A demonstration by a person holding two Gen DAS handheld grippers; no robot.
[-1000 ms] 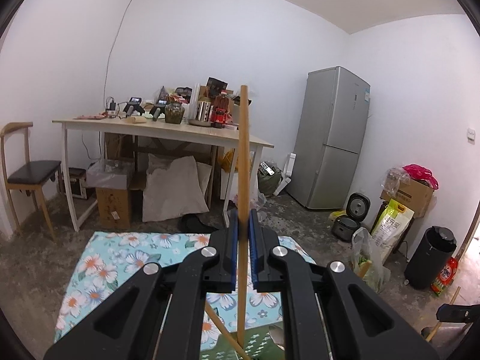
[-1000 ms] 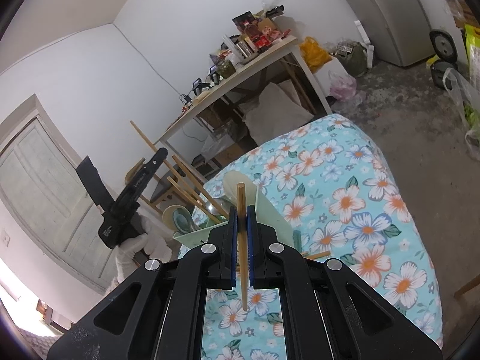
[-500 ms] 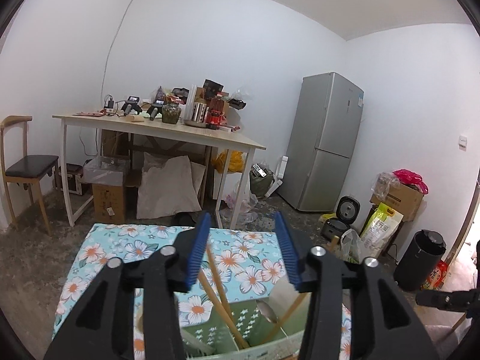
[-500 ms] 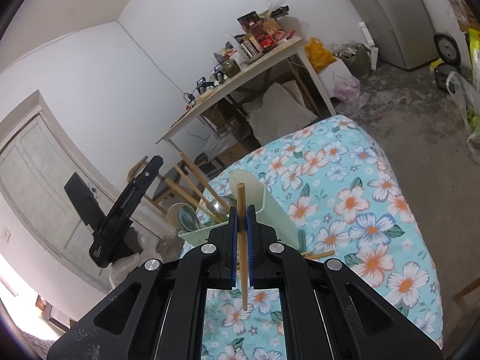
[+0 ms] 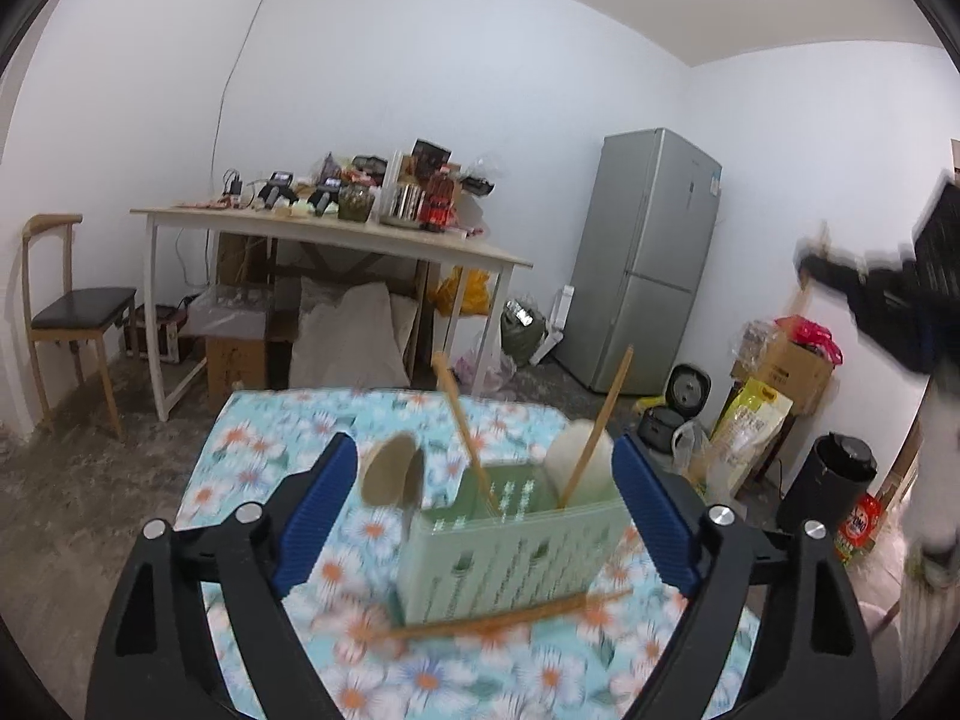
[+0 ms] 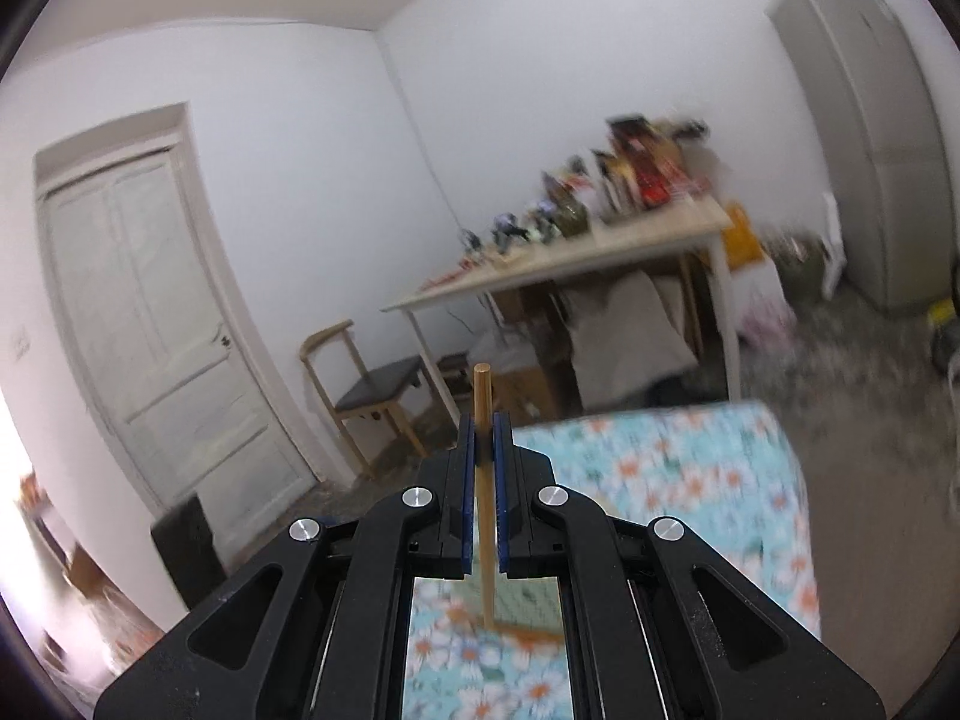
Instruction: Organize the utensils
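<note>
Chopstick [image 6: 483,480]: wooden, upright, clamped between the pads of the right gripper [image 6: 483,468], above the floral cloth [image 6: 690,468]
Utensil caddy [image 5: 510,546]: pale green, perforated, on that cloth; holds two leaning chopsticks [image 5: 591,432] and spoons [image 5: 390,468]; another stick [image 5: 498,618] lies before it
Left gripper [image 5: 483,516]: jaws opening wide, nothing between the pads
Step, judged: carrying the held stick to the caddy; next needs aiming it down into a compartment
Unclear: compartment divisions, blurred; caddy not visible in the right view
</note>
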